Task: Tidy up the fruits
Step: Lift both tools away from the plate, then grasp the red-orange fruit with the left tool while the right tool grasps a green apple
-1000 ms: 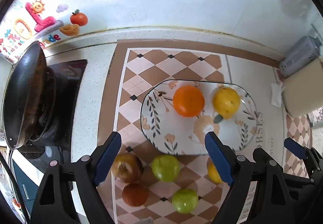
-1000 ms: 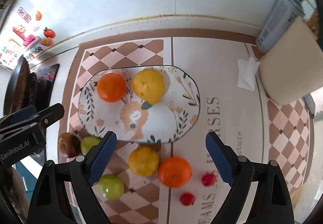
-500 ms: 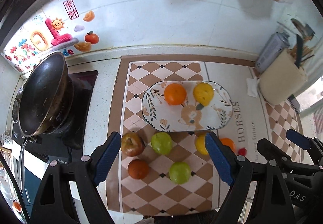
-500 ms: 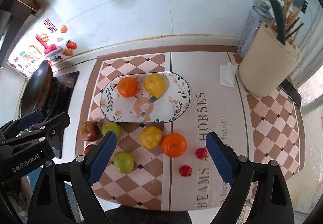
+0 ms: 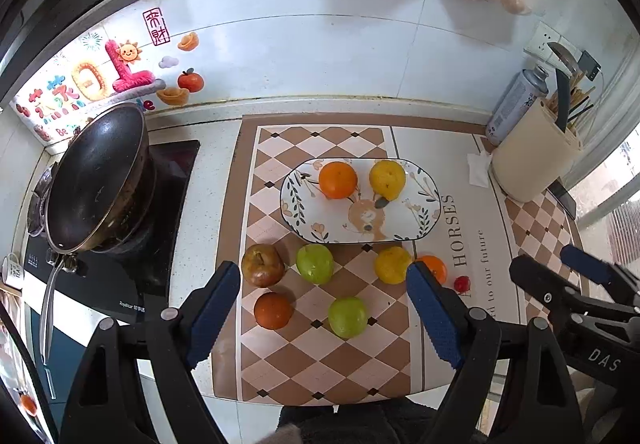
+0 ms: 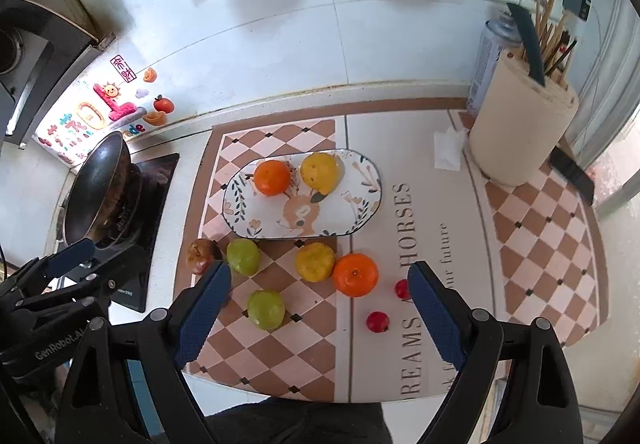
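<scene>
An oval patterned plate (image 5: 424,216) (image 6: 360,212) on the checked mat holds an orange (image 5: 337,180) (image 6: 272,177) and a yellow fruit (image 5: 387,179) (image 6: 320,172). In front of it lie loose fruits: two green ones (image 5: 315,263) (image 5: 347,317), a brownish apple (image 5: 263,265), a dark red fruit (image 5: 273,310), a yellow one (image 5: 392,264) (image 6: 315,261), an orange (image 6: 355,274) and two small red ones (image 6: 377,321). My left gripper (image 5: 322,318) and right gripper (image 6: 320,314) hang high above the loose fruits, both open and empty.
A black wok (image 5: 96,180) sits on the stove at the left. A beige utensil holder (image 6: 520,132) with a spray can (image 6: 490,56) behind it stands at the back right, a tissue (image 6: 448,148) beside it. Bags hang on the tiled wall.
Both grippers have risen and pulled back from the plate, so the whole counter and wall now show. Nothing was picked up; the jaws stayed open.
</scene>
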Available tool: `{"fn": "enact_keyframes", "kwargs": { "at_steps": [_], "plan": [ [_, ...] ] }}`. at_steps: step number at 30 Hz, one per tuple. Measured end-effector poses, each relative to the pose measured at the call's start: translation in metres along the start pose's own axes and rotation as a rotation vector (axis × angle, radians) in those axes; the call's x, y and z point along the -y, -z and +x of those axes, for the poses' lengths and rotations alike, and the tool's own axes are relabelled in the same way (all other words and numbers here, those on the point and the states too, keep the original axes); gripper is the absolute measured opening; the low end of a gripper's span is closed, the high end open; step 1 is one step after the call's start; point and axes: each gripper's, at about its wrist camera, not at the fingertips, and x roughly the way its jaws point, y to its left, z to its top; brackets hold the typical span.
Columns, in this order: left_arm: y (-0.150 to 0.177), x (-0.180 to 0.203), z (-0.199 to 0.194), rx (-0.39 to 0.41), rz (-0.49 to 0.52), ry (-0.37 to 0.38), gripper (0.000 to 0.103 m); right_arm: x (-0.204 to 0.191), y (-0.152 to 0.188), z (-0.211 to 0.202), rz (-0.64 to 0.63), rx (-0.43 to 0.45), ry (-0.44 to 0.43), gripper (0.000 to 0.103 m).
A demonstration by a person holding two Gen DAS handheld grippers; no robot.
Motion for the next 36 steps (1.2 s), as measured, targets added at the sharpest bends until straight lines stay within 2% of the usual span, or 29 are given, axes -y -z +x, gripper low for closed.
{"fn": "enact_keyframes", "kwargs": {
  "at_steps": [2,3,4,5,9,13,16,19,22,24,27,31,36],
  "plan": [
    [-0.001,-0.005,0.005,-0.004,-0.008,-0.021,0.087,0.004,0.001,0.011,0.019,-0.012,-0.019,0.092],
    [-0.002,-0.009,0.01,-0.007,-0.013,-0.038,0.09,0.006,0.002,0.02,0.026,-0.025,-0.021,0.092],
    [-0.002,-0.014,0.016,-0.012,-0.018,-0.062,0.099,0.008,0.003,0.029,0.032,-0.039,-0.025,0.092],
    [-0.001,-0.019,0.022,-0.018,-0.027,-0.082,0.101,0.009,0.004,0.039,0.036,-0.054,-0.03,0.092],
    [0.004,-0.045,0.056,-0.084,-0.076,-0.139,0.101,0.009,0.011,0.086,0.036,-0.135,-0.065,0.092],
    [0.018,-0.072,0.093,-0.181,-0.128,-0.161,0.1,-0.003,0.026,0.153,0.032,-0.281,-0.098,0.092],
    [0.032,-0.087,0.116,-0.259,-0.166,-0.167,0.1,-0.018,0.043,0.204,0.042,-0.402,-0.151,0.085],
    [0.045,-0.096,0.136,-0.322,-0.188,-0.164,0.1,-0.033,0.055,0.237,0.034,-0.469,-0.172,0.08],
    [0.052,-0.099,0.152,-0.371,-0.196,-0.149,0.1,-0.045,0.065,0.263,0.04,-0.524,-0.213,0.07],
    [0.056,-0.098,0.164,-0.402,-0.189,-0.137,0.1,-0.052,0.07,0.273,0.016,-0.536,-0.208,0.059],
    [0.06,-0.093,0.183,-0.442,-0.151,-0.122,0.1,-0.059,0.075,0.276,-0.029,-0.537,-0.196,0.059],
    [0.067,-0.081,0.206,-0.494,-0.103,-0.092,0.1,-0.051,0.086,0.265,-0.081,-0.538,-0.137,0.059],
    [0.072,-0.067,0.224,-0.496,-0.055,-0.08,0.098,-0.021,0.091,0.253,-0.022,-0.549,-0.108,0.059]
  ]
}}
